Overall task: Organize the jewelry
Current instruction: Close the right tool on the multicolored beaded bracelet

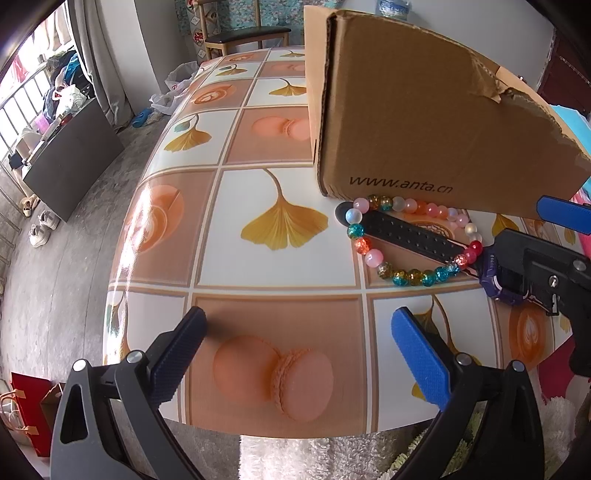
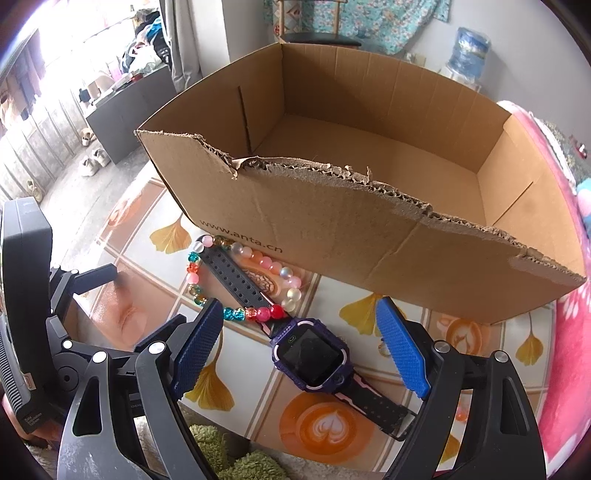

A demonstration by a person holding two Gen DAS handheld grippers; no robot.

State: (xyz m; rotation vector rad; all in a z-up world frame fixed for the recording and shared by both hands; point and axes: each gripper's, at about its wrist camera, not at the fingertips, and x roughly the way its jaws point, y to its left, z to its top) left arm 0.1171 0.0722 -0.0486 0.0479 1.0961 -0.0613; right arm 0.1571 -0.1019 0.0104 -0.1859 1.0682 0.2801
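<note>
A purple watch (image 2: 312, 357) with a black strap lies flat on the patterned table (image 2: 258, 384) in front of an open cardboard box (image 2: 332, 221). A bracelet of coloured beads (image 2: 236, 291) lies looped over the strap's far end. My right gripper (image 2: 301, 354) is open, its blue pads either side of the watch face and above it. In the left wrist view my left gripper (image 1: 295, 354) is open and empty over the table's near edge, left of the bracelet (image 1: 406, 240) and watch (image 1: 495, 277).
The box (image 1: 406, 122) is empty inside and has a torn front rim. The table (image 1: 277, 280) ends close to both grippers. A chair (image 1: 247, 33) stands beyond the table. The right gripper body (image 1: 546, 273) shows at the left wrist view's right edge.
</note>
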